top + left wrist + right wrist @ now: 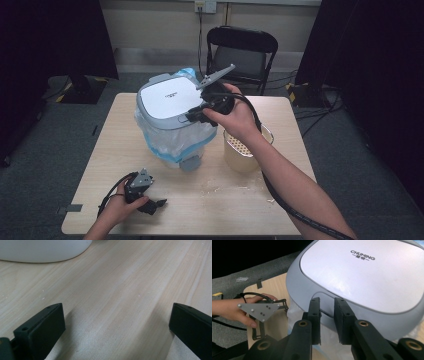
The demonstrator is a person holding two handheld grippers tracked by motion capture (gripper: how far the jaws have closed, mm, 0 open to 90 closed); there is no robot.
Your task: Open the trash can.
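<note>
I hold the right gripper (192, 116) at the front edge of the bin (172, 120), which stands near the middle of the table (100, 150) and serves as my landmark here. In the right gripper view its jaws are nearly closed, a narrow gap between the pads, with their tips at the recessed lip just under the lid (372, 272); I cannot tell whether they pinch the lip or merely touch it. The main risk, in my judgement, is slip: the lid is smooth, rounded grey-and-white plastic, and the pads meet only a thin curved edge, so an upward pull could pop the jaws off. A second risk is tipping, since the bin looks light, is tall for its base, and nothing braces it. A third is snagging the liner (170, 142), a thin, crinkled, translucent blue-white bag that bulges out below the lid rim and hangs close under the jaws. The left gripper (152, 205) rests on the table well in front and to the left of the bin, jaws spread wide with nothing between them, above bare, pale, fine-grained wood. A cream perforated basket (242, 150) with a metal handle stands just right of the bin, close enough to be knocked by my forearm. The cable (280, 200) trails along the right arm and could drag across it.
</note>
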